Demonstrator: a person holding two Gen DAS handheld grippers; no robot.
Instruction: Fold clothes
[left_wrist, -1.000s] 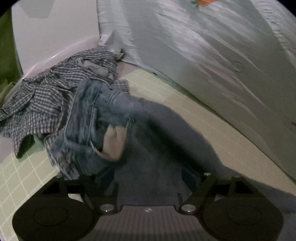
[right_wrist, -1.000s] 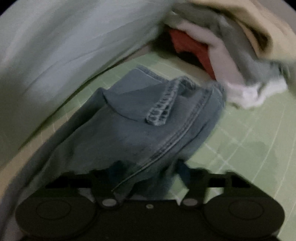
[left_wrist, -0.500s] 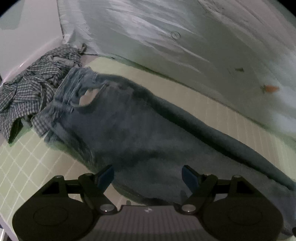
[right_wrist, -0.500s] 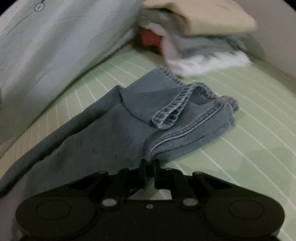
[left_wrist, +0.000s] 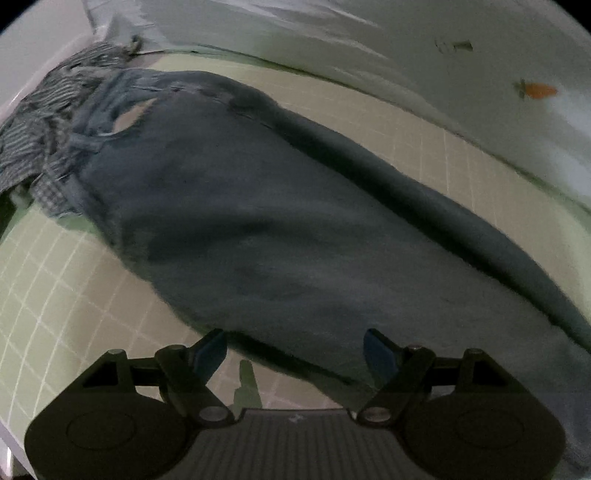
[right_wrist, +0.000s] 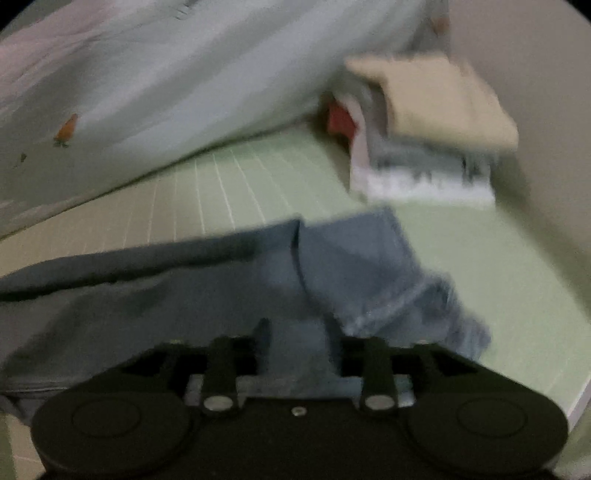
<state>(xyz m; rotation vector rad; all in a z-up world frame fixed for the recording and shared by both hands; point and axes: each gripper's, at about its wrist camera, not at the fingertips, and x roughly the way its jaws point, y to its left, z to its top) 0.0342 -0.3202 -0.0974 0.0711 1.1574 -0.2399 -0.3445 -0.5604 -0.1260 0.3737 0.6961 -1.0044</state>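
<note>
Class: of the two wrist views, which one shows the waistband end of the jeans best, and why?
The left wrist view. There the jeans lie stretched along the green mat, waistband at upper left against the checked shirt. The right wrist view, blurred, shows only the hem end, none of the waistband.

Left wrist view looks steeply down, close over the jeans (left_wrist: 295, 229) filling mid-frame, checked shirt (left_wrist: 33, 122) upper left; right wrist view, blurred, tilts shallower toward the folded stack (right_wrist: 424, 133) upper right; both share jeans and green gridded mat (right_wrist: 258, 173).
</note>
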